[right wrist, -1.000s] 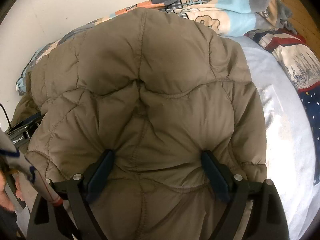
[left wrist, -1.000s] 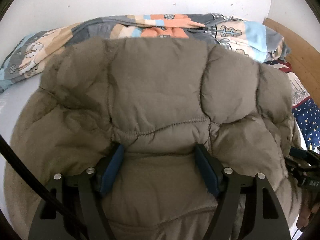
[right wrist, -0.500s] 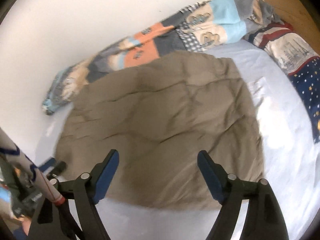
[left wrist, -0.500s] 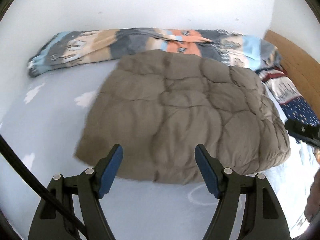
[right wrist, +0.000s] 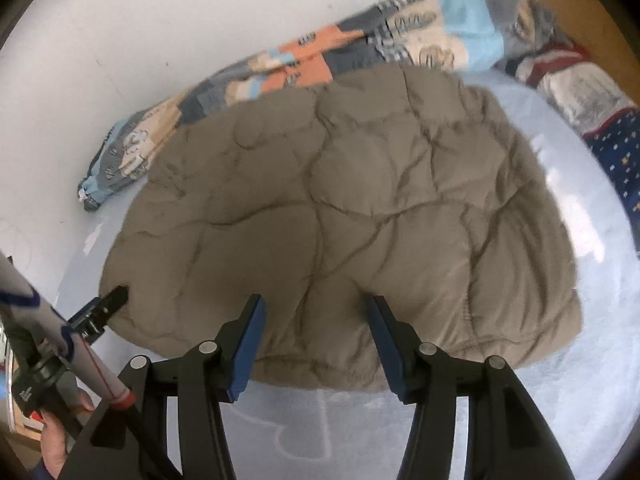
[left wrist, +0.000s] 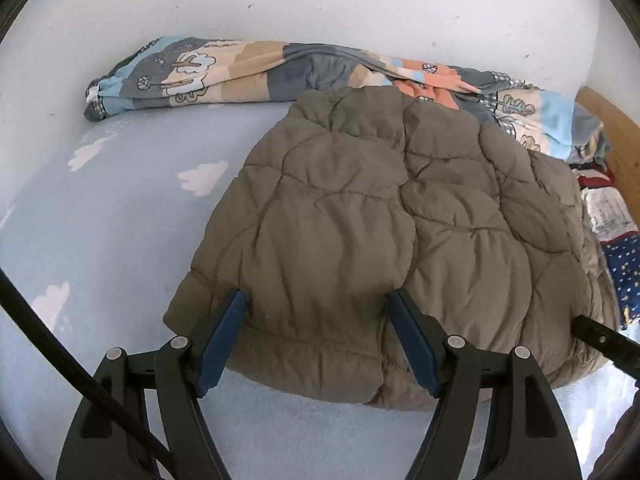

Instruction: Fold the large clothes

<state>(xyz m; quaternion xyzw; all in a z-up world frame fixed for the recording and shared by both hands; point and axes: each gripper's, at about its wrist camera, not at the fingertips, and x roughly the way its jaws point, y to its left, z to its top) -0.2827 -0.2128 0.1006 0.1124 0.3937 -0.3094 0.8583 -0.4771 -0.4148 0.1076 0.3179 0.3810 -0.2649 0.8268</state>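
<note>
A brown quilted puffer jacket (left wrist: 400, 232) lies folded and puffy on the pale blue bed sheet (left wrist: 100, 240). My left gripper (left wrist: 316, 296) hangs over the jacket's near hem on its left side, jaws apart, pads not pressing the cloth. Over the same hem (right wrist: 340, 364), further right, hangs my right gripper (right wrist: 315, 299); its jaws are closing, with the hem showing between them and no squeeze visible. The left gripper's tip (right wrist: 108, 304) shows at the jacket's left corner in the right wrist view, and the right gripper's tip (left wrist: 600, 340) at the right edge of the left wrist view.
A patchwork blanket (left wrist: 240, 72) is bunched along the white wall behind the jacket. A star-patterned pillow (right wrist: 616, 148) and a wooden headboard (left wrist: 612, 132) sit at the right. Bare sheet spreads left of the jacket and along the near edge. A hand (right wrist: 56, 440) holds the left gripper.
A second ago the jacket filled both views close between the jaws. Both grippers then drew back from it as it lay flat, and now sit nearer its front hem. The right jaws have narrowed.
</note>
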